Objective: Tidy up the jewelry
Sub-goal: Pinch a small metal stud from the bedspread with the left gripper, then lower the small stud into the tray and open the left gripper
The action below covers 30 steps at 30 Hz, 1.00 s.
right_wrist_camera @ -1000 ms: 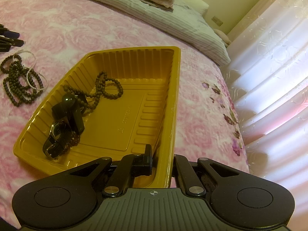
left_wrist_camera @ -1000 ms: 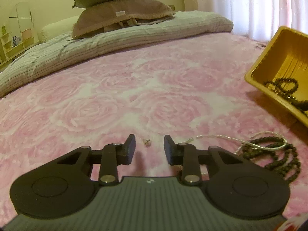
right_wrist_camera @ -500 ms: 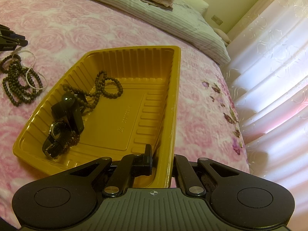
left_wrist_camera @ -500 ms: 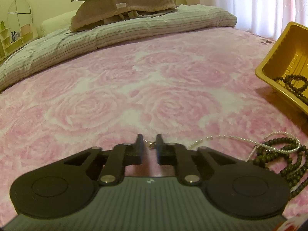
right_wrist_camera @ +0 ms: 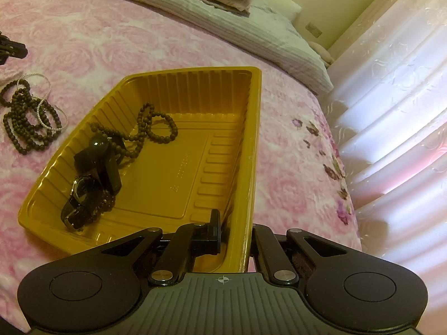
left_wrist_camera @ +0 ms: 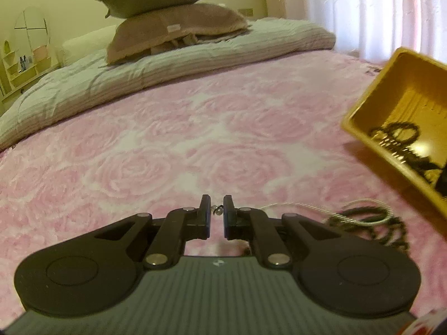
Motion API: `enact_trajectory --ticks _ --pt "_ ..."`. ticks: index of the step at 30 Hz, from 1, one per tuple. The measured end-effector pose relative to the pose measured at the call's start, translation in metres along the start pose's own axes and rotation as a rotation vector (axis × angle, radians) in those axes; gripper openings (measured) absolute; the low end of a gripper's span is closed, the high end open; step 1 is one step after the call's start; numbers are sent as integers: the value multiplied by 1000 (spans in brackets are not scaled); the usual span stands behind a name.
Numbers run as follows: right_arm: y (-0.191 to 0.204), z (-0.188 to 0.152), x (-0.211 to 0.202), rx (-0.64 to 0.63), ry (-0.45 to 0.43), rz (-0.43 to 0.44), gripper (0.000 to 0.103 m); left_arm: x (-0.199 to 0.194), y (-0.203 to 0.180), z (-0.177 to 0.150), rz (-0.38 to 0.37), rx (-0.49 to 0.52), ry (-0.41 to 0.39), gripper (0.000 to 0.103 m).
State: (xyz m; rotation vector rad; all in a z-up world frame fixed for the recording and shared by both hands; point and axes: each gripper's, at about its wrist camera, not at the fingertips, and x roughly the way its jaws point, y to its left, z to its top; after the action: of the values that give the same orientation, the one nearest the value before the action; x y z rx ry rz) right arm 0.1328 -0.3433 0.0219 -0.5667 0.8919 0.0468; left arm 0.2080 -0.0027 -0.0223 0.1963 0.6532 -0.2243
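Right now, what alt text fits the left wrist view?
The left gripper pinches a small silver earring above a pink rose-patterned bedspread. To its right lie a pearl strand and dark bead strings, beside a yellow tray holding more beads.

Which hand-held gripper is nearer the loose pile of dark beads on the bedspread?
Left. The left hand-held gripper, pinching a small silver piece, sits just beside the dark beads. The right hand-held gripper clamps the yellow tray at its rim farthest from them.
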Motion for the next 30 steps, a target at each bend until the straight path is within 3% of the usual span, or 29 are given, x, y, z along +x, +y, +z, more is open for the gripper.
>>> enact_trajectory --ticks 14,30 --pt "-1 0 -1 0 -4 -3 5 -54 -50 10 -108 33 -67 7" --pt "-1 -1 -3 5 -6 0 5 -70 -106 13 -257 72 -79 7"
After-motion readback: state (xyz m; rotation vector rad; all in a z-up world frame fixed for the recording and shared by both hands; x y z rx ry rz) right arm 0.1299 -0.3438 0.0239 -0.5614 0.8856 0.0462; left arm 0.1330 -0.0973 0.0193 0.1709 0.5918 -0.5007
